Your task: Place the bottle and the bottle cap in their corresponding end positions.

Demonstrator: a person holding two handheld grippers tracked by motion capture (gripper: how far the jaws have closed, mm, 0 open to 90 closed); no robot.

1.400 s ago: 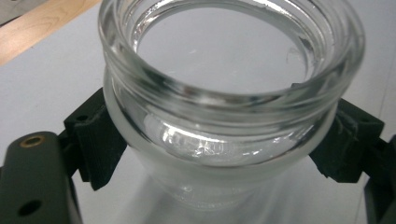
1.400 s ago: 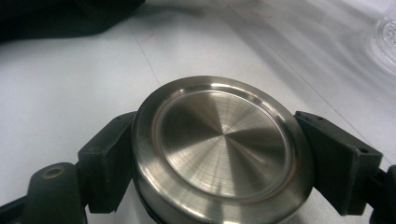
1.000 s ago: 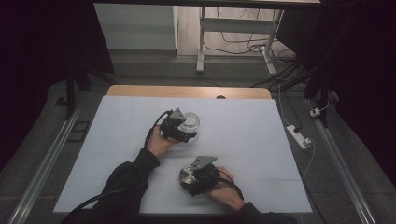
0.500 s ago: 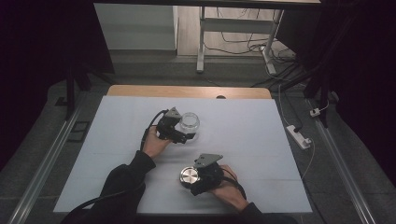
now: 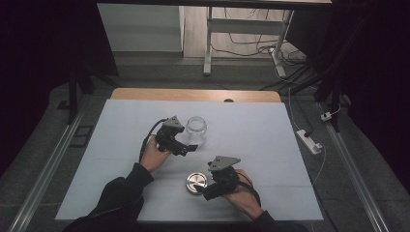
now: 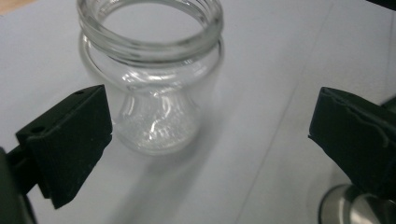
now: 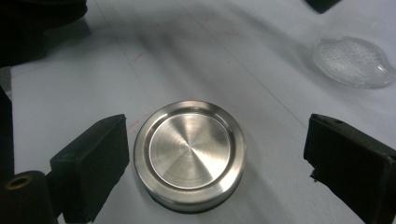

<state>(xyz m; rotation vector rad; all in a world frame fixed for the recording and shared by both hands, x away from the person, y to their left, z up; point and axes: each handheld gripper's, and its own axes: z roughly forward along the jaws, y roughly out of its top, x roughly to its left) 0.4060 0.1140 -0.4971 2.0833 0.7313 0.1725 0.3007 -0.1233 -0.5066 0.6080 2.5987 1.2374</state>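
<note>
A clear glass jar (image 5: 196, 129) stands upright and uncapped on the white table. My left gripper (image 5: 188, 139) sits just left of it, open, with the jar (image 6: 152, 79) ahead of the jaws and slightly left of centre; neither jaw touches the glass. A round brushed-metal lid (image 5: 196, 182) lies flat on the table nearer the person. My right gripper (image 5: 208, 186) is at its right side, open. In the right gripper view the lid (image 7: 189, 151) rests between the spread jaws of that gripper (image 7: 215, 158), with a gap on both sides.
The white table sheet (image 5: 270, 145) has free room to the right and left of the hands. A wooden strip (image 5: 193, 94) runs along the far edge. A power strip (image 5: 309, 141) lies on the floor off the right side. The jar's base (image 7: 355, 60) shows at the upper right of the right gripper view.
My left gripper has drawn back to the left, away from the jar. My right gripper has backed off to the right of the lid, which stays flat on the table.
</note>
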